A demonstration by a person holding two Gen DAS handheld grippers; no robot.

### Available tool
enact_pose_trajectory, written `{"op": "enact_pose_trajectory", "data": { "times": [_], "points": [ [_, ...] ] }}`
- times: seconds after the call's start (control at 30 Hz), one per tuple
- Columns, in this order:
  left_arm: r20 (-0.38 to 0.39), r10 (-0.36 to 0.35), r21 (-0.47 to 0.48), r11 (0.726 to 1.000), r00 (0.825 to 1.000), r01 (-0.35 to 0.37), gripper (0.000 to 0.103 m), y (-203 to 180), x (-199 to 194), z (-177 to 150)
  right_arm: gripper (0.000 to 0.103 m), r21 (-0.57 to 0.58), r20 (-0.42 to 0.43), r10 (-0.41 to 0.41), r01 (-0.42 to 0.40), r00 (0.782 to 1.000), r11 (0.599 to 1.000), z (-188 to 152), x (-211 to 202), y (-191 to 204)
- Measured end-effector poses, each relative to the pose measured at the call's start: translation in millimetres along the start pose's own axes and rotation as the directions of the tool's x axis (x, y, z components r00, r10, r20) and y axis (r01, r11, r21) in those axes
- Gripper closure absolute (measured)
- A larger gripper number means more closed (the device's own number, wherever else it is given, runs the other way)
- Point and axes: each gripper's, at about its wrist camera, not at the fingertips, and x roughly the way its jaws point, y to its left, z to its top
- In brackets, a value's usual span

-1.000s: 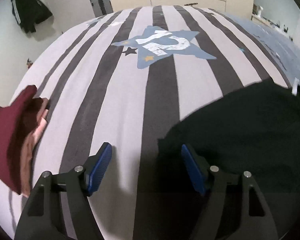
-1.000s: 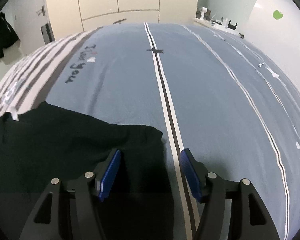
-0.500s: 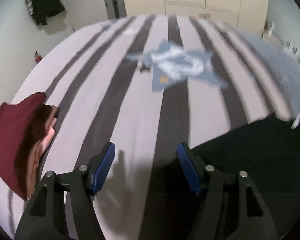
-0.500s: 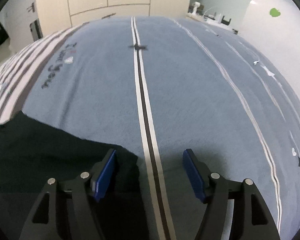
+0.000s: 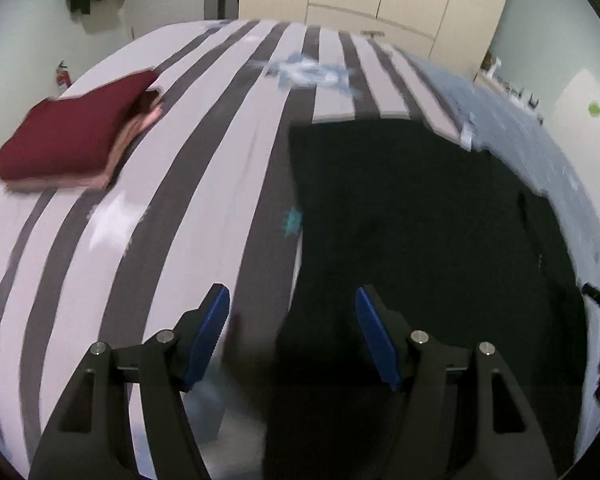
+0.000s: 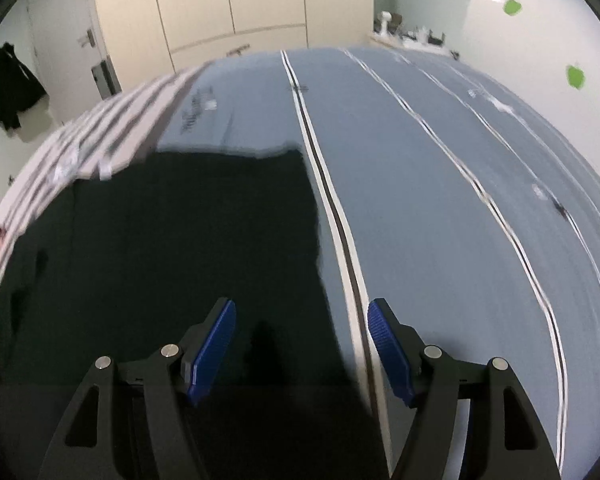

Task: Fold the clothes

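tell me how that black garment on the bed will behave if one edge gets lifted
The black garment lies flat against the bed, so it is probably limp and will drape. It looks thin, likely light. Pushed, it would probably bunch rather than slide whole.

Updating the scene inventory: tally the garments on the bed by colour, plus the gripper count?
Black garment, spread flat on the bed: 1
Dark red folded garment, top of the stack at the bed's left edge: 1
Pink folded garment, edge showing under the red one: 1
Grippers, both with nothing between the pads: 2 (left gripper, right gripper)
Total: 3 garments, 2 grippers
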Motion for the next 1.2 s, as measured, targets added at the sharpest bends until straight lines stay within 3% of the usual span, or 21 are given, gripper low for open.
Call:
{"op": "enact_pose_trajectory", "data": {
  "times": [0.17, 0.37, 0.53, 0.7, 0.77, 0.83, 0.93, 1.2],
  "points": [
    [-0.065, 0.014, 0.003, 1.000, 0.998, -0.013, 0.040, 7.7, -30.3, -63.1, 0.038, -0.019, -0.080, -0.053, 0.052, 0.995, 0.998, -74.9, -37.2, -11.7],
    [-0.114, -0.014, 0.041, 0.999, 0.993, 0.019, 0.040, 7.3, -60.1, -119.1, 0.038, 0.017, -0.120, -0.070, 0.072, 0.990, 0.997, -134.2, -77.9, -24.9],
    [-0.135, -0.014, 0.047, 0.999, 0.991, 0.021, 0.040, 8.0, -79.2, -161.1, 0.038, 0.040, -0.142, -0.055, 0.061, 0.988, 0.997, -181.1, -102.1, -29.9],
    [-0.162, 0.044, 0.062, 0.997, 0.986, -0.034, 0.040, 8.5, -93.3, -218.8, 0.038, 0.027, -0.165, -0.018, 0.022, 0.986, 0.999, -224.8, -109.8, -31.7],
    [-0.149, 0.064, 0.085, 0.995, 0.987, -0.052, 0.047, 7.0, -103.8, -242.2, 0.038, 0.012, -0.155, 0.000, 0.002, 0.988, 1.000, -240.3, -114.5, -32.7],
    [-0.132, 0.052, 0.092, 0.995, 0.990, -0.040, 0.072, 4.3, -117.4, -263.1, 0.038, 0.010, -0.144, 0.025, -0.024, 0.989, 1.000, -253.8, -122.3, -37.4],
    [-0.126, 0.059, 0.091, 0.995, 0.990, -0.048, 0.074, -1.2, -129.6, -278.9, 0.038, -0.007, -0.138, 0.057, -0.058, 0.989, 0.998, -272.0, -135.3, -43.6],
    [-0.126, 0.027, -0.056, 0.998, 0.992, -0.034, 0.069, 6.5, -134.2, -295.5, 0.038, -0.047, -0.165, 0.081, -0.090, 0.983, 0.995, -309.6, -163.9, -52.1]
  ]
}}
